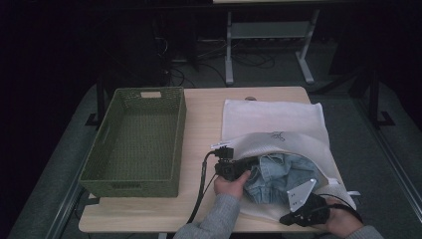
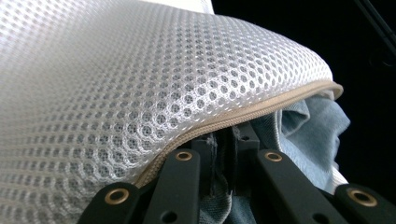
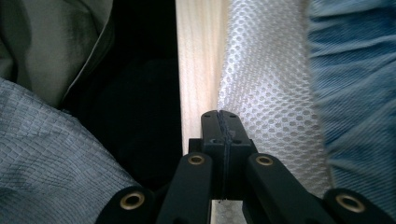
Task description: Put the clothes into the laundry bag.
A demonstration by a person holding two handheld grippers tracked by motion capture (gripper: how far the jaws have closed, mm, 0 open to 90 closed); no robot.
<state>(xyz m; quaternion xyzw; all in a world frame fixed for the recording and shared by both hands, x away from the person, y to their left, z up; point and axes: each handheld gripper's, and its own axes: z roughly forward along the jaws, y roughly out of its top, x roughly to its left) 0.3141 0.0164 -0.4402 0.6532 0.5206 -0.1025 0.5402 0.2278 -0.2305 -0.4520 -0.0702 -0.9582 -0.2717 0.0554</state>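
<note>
High view: at the lower right of the frame the right gripper (image 1: 304, 215) is seen with jaws pressed together on nothing, beside the near edge of the white mesh bag (image 1: 278, 132). Left of it, at lower centre, the left gripper (image 1: 230, 167) is clamped on the bag's zipped rim, where blue jeans (image 1: 276, 177) are bunched. Farther left, a green basket (image 1: 132, 185) is set on the table (image 1: 204, 119).
</note>
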